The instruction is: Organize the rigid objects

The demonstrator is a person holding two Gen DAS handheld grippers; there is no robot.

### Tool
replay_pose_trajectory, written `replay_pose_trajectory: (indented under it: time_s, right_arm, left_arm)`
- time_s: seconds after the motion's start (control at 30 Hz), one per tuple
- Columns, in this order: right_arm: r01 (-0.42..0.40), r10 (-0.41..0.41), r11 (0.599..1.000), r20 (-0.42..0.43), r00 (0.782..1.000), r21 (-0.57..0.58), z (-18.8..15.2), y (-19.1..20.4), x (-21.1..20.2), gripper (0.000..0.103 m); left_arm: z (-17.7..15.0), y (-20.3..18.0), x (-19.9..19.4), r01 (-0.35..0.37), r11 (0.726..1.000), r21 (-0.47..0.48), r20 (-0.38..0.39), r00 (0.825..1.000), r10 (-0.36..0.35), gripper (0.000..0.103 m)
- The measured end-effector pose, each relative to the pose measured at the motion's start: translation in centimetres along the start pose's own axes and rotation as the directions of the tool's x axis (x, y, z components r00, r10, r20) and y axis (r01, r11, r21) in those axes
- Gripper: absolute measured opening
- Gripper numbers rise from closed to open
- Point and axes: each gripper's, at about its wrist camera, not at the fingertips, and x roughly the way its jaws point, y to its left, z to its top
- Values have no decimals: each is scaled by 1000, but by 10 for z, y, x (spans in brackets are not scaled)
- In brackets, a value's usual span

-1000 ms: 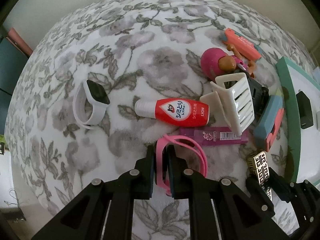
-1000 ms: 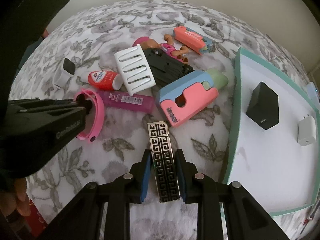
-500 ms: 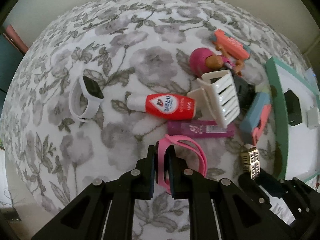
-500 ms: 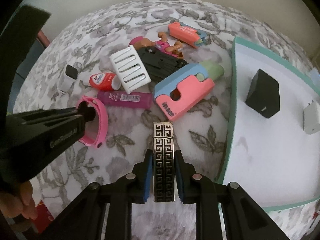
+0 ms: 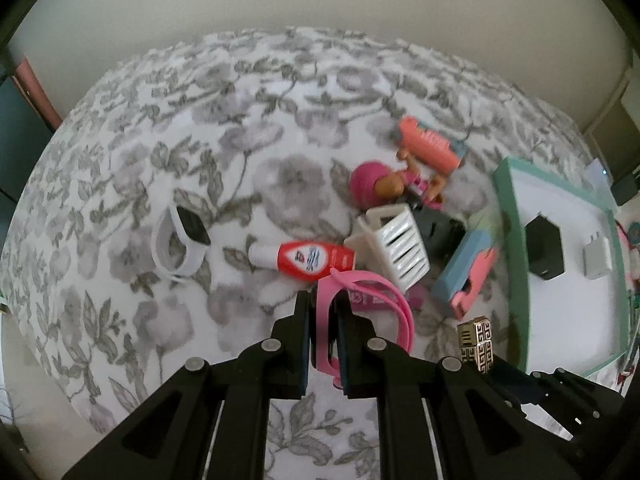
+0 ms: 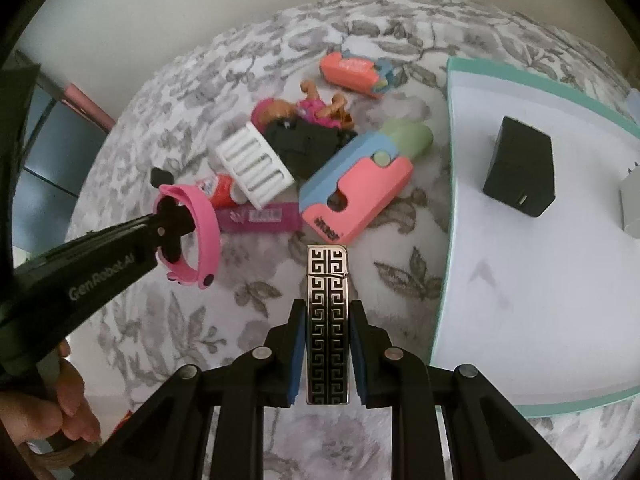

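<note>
Pink band clamped in left gripper, patterned lighter clamped in right gripper — both lifted over floral cloth. Carry level to tray, clear its rim — release beside black charger.

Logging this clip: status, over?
Left gripper shut on pink silicone wristband. Right gripper shut on silver key-patterned lighter. Teal-rimmed tray alongside, unobstructed.

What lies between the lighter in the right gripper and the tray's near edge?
Only bare floral cloth. In the right wrist view nothing lies between the patterned lighter, clamped in the right gripper, and the teal-rimmed tray.
</note>
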Motion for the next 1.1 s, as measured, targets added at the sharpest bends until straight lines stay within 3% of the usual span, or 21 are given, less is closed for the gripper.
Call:
replay_pose_trajectory:
  time_s: [0.37,0.63,0.8,0.9,1.1]
  right_arm:
    - [-42,32,997,147,989,64,16,-14,-50,22]
    - [16,-50,993,290,956,116,25,-39,-105,22]
    - [105,-159,980,345,925,170,26,-63,-133,22]
    - [152,-223,962,333,916,226,23,-81,-142,22]
    - [194,-293,913,249,923,358,15,-126,-143,22]
  left_arm:
    - [16,2,-13,9,1000,-2,91,996,-9,12]
    - [25,-16,-37,38,999,21,161,986,-41,12]
    - [30,-42,-46,64,995,70,170,983,-75,12]
    - [33,-60,-49,75,991,109,165,982,-92,12]
    - [35,-102,-48,95,978,184,137,983,-121,12]
